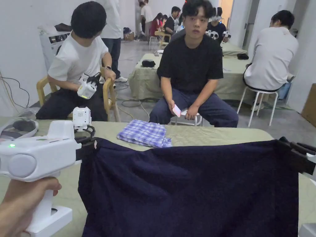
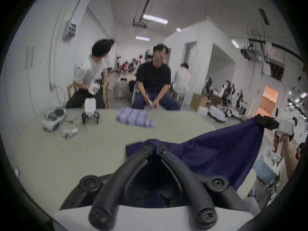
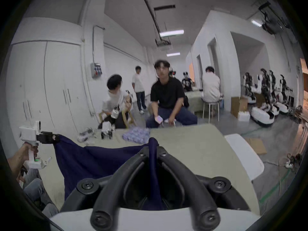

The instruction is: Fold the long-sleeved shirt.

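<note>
Both hand-held grippers, left and right, clamp the navy shirt; no writing is readable.

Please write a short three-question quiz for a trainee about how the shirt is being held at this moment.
1. True or false: both tongs, left and right, are shut on the navy shirt.
2. Which lies on the table beyond the shirt? A) a checked cloth B) a red towel C) a pair of shoes
3. Fill in: the shirt's top edge is stretched ____ between the two tongs, and the rest hangs down.

Key: 1 true; 2 A; 3 taut.
</note>
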